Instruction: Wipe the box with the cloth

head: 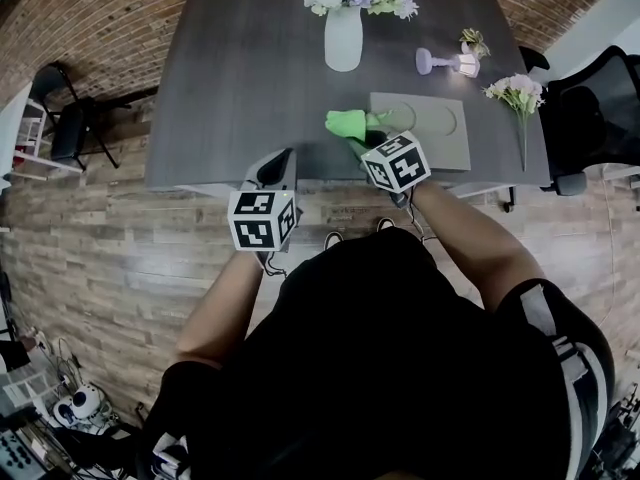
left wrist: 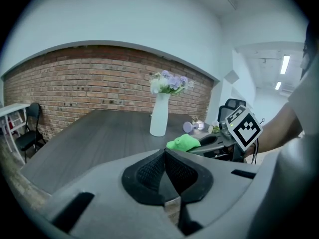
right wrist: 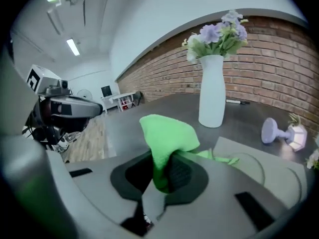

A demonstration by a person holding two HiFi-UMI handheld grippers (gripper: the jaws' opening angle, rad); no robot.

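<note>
A flat grey box [head: 425, 128] with round hollows in its top lies on the dark table [head: 250, 78], near the front edge at the right. My right gripper [head: 360, 140] is shut on a bright green cloth [head: 346, 123], which hangs just left of the box's left edge. In the right gripper view the cloth [right wrist: 167, 136] bunches up out of the closed right gripper [right wrist: 162, 176], with the box [right wrist: 264, 171] below and to the right. My left gripper [head: 282, 160] hovers at the table's front edge, left of the cloth. That left gripper [left wrist: 165, 156] is shut and holds nothing.
A white vase of purple and white flowers [head: 343, 28] stands at the back middle. A purple object [head: 432, 62] and a small flower sprig [head: 519, 96] lie beyond and right of the box. A black office chair [head: 590, 108] stands right of the table, another chair [head: 65, 108] on the left.
</note>
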